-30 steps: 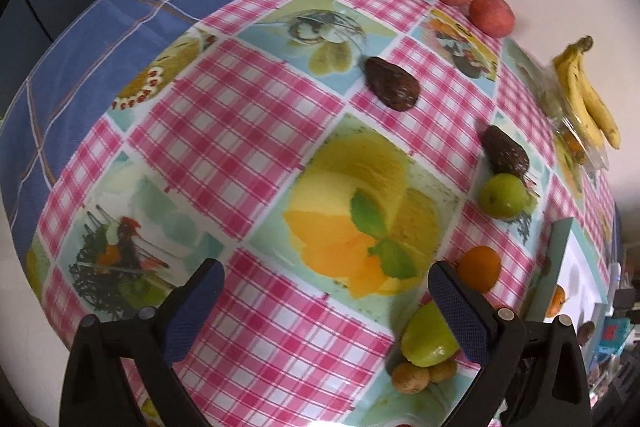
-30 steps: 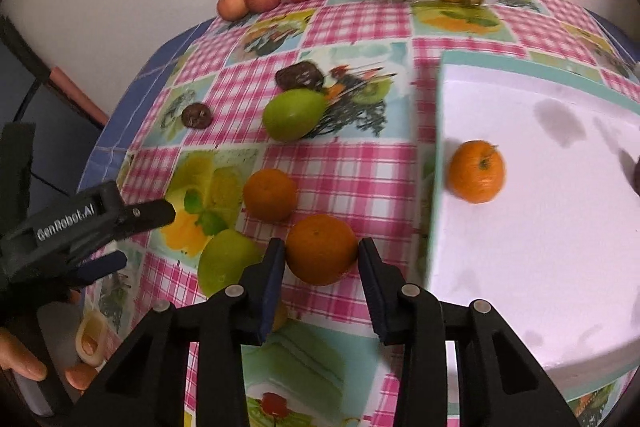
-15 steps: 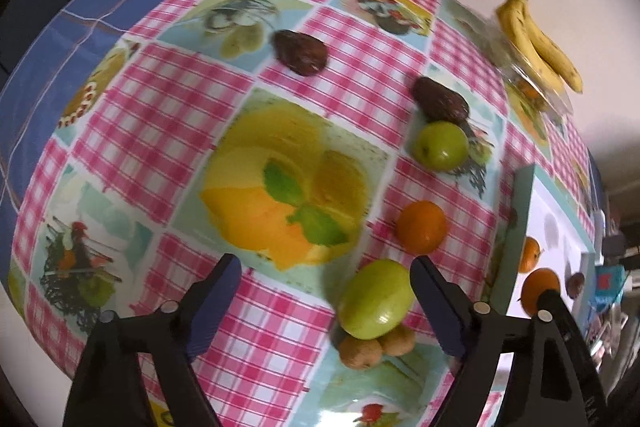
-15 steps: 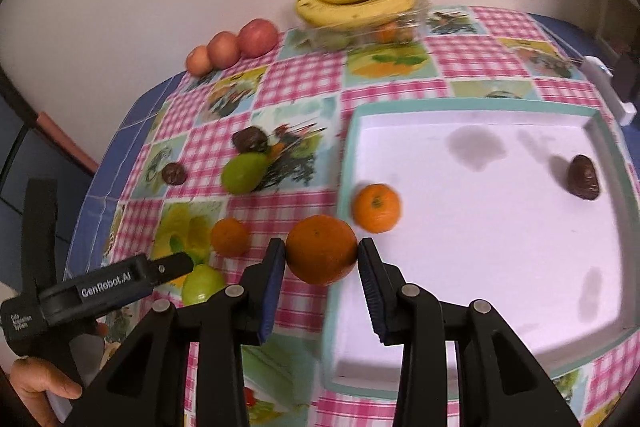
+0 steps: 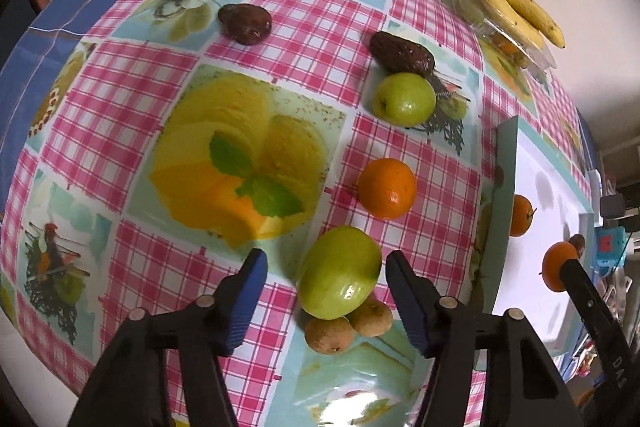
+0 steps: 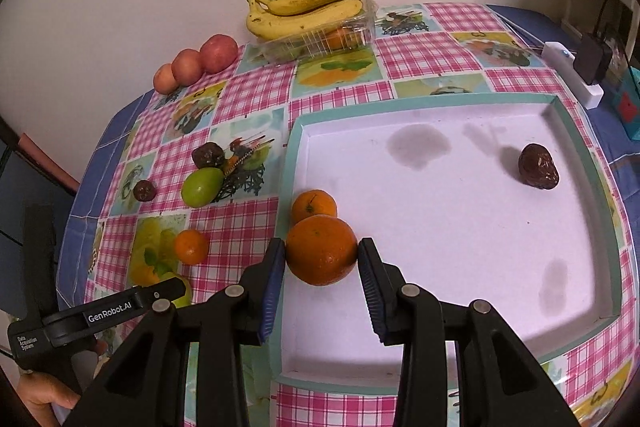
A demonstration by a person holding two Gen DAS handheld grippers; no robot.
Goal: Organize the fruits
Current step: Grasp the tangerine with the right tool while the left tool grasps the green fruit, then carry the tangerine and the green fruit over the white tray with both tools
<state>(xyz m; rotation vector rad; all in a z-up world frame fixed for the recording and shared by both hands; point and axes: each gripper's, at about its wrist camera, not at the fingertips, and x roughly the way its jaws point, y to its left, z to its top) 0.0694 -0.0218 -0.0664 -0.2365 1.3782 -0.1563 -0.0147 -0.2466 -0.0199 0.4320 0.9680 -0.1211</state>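
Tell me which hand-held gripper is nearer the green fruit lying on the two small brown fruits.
Left. The left hand-held gripper is open with that green fruit between its fingers. The right hand-held gripper is over the tray, shut on an orange.

Half hidden under the near green fruit (image 5: 340, 273): two small brown fruits (image 5: 348, 325). Blurred behind clear plastic, contents of the far container (image 6: 324, 41). Cut by the lower-left edge, a hand (image 6: 42, 397).

Both wrist views overlook the same tablecloth (image 5: 120, 75).
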